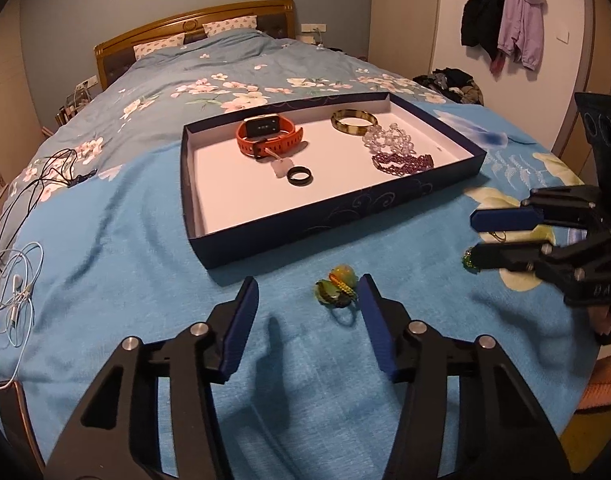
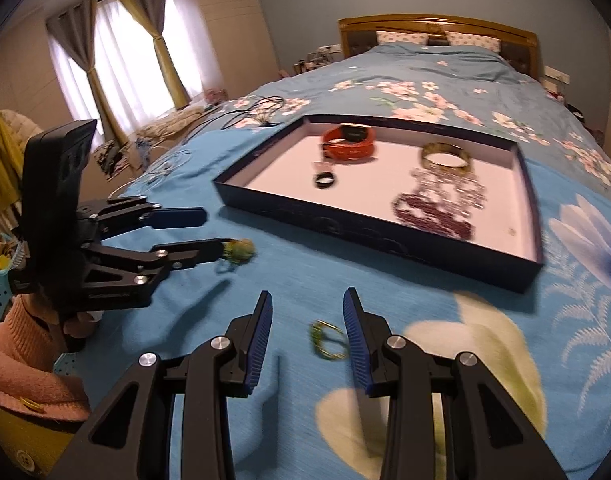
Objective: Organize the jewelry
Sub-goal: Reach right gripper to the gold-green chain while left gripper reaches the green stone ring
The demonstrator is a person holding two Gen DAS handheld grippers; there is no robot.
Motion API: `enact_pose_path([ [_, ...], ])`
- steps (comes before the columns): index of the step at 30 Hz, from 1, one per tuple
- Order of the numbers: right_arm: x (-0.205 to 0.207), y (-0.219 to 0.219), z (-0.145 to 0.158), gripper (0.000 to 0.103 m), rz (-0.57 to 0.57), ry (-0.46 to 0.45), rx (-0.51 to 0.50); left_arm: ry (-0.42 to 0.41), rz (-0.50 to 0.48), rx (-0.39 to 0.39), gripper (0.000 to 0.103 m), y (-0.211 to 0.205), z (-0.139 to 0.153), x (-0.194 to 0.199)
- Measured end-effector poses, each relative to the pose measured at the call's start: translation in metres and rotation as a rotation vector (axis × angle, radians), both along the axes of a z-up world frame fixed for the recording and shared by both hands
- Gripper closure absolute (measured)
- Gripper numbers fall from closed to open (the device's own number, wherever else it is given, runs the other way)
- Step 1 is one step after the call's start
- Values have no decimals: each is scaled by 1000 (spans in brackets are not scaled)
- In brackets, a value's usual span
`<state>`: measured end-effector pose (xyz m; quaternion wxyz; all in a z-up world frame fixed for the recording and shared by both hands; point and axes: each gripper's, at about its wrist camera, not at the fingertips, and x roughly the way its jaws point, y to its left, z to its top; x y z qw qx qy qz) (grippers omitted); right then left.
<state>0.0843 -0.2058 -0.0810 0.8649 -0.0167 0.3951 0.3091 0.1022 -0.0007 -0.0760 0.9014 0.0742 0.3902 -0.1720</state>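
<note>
Low in the left wrist view, the left tongs [image 1: 309, 292] stand released over the blue bed cover [image 1: 145, 240], and a green-and-yellow ring [image 1: 337, 288] lies on the cover between the fingers, just beside the right-hand pad, with no pad seen pressing it. The right tongs [image 2: 307, 312], at the bottom of their own view, are likewise unclenched around a small green-and-gold ring [image 2: 327, 340] lying close to the right-hand pad.

The step in hand looks like picking up the last loose pieces. Each pair probably needs to centre on its ring and close before lifting toward the tray.

Farther up, mid-frame, the tray [image 1: 265, 248] already holds an orange watch [image 1: 267, 136], a black ring [image 1: 300, 176], a bangle [image 1: 354, 121] and bead bracelets [image 1: 397, 148].
</note>
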Motion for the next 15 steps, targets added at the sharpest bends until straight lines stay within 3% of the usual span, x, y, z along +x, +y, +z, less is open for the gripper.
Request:
enact_pose_path([
  [4,2,27,1,69,70,-7,-15,8,21,-1,59,6,-1,2],
  [11,13,67,-4,69,141,14,-65,35,44,16,60,10,-6,8],
  [15,18,79,-6,76,153,15,-96,52,62,19,62,14,-9,12],
])
